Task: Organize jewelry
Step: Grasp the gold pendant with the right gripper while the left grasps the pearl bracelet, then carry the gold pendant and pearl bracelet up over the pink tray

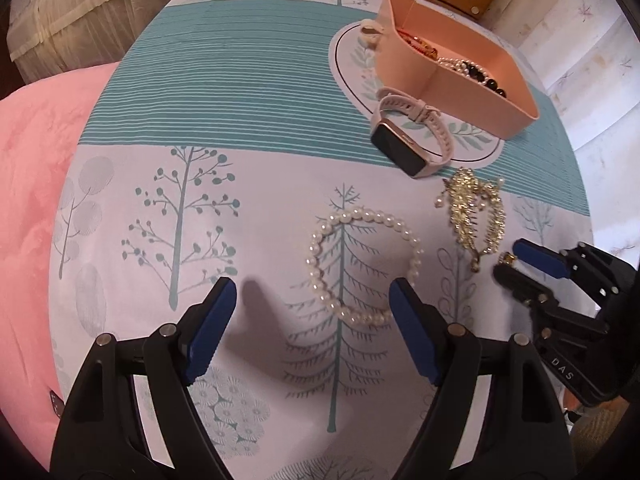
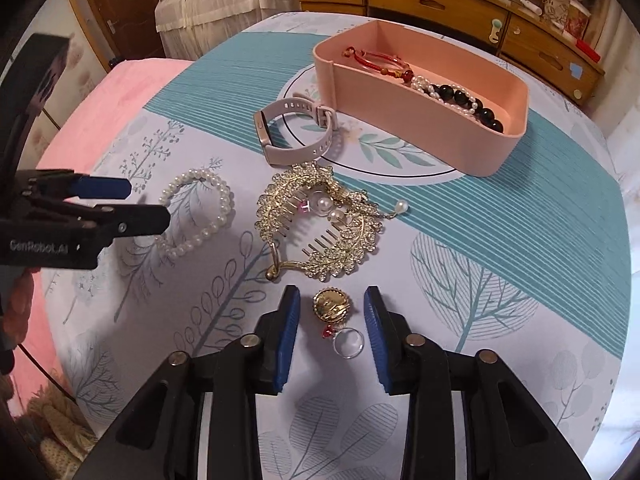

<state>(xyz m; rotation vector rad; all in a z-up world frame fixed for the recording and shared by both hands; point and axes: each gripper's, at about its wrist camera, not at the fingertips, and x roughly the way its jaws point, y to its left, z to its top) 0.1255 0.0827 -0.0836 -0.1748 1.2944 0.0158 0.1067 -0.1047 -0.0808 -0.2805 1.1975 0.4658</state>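
Observation:
A pearl bracelet (image 1: 416,258) lies on the tree-print cloth, its near arc between the fingers of my left gripper (image 1: 312,286), which stands open without touching it. My right gripper (image 2: 332,294) is open around a round gold ornament (image 2: 332,307) joined to a clear ring (image 2: 348,343); the pads stand apart from it. A gold leaf hair comb (image 2: 320,220) lies just beyond, then a pink-strapped watch (image 2: 304,152). The pink box (image 2: 420,136) at the back holds a red cord bracelet and pearl and black bead strings. Each gripper shows in the other's view: right gripper (image 1: 509,258), left gripper (image 2: 148,202).
The box and watch rest on a round leaf-print mat (image 2: 400,160). A small pale object (image 1: 370,32) sits behind the box. A pink blanket (image 1: 36,184) covers the left side. Wooden drawers (image 2: 440,0) line the far wall.

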